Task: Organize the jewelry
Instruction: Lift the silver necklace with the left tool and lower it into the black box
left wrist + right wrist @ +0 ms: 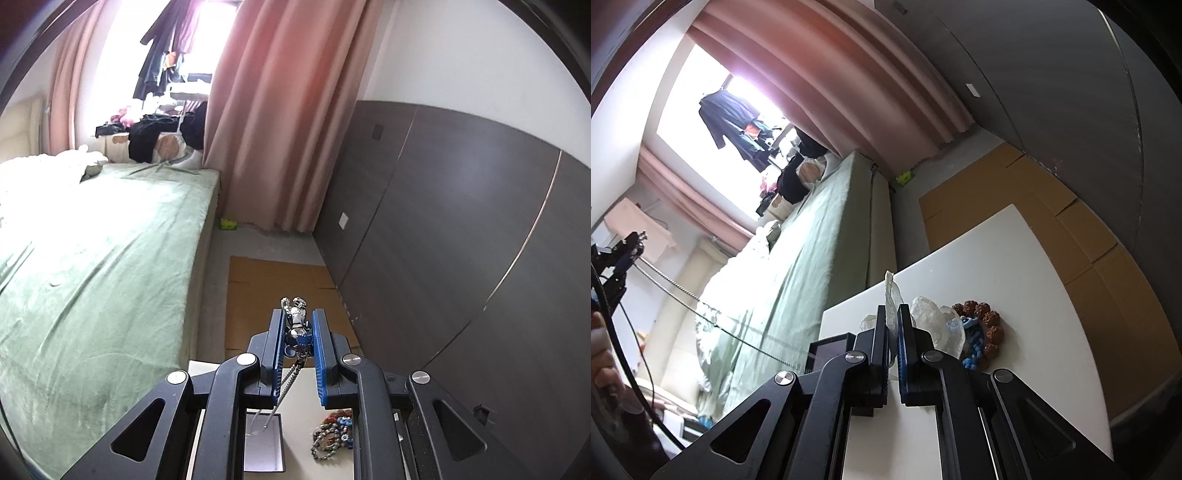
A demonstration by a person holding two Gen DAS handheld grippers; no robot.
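While the left gripper point(298, 334) clamps a silver-and-blue pendant necklace point(297, 325), its chain trailing into the small open grey box point(263, 448) below, the right gripper point(892, 325) pinches a clear plastic bag point(892, 295) above the white table point(1015, 266), seemingly holding it clear.

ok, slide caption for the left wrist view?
Left gripper clamps a silver pendant, its chain trailing into a small open box.

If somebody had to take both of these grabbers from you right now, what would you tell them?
Left gripper: shut on a silver pendant; its chain hangs down towards the small open box on the white table.
Right gripper: shut on a clear plastic bag.
On the table: brown bead bracelet, blue beads.
Done: necklace lifted. Left: settle it, then sort the bracelets.
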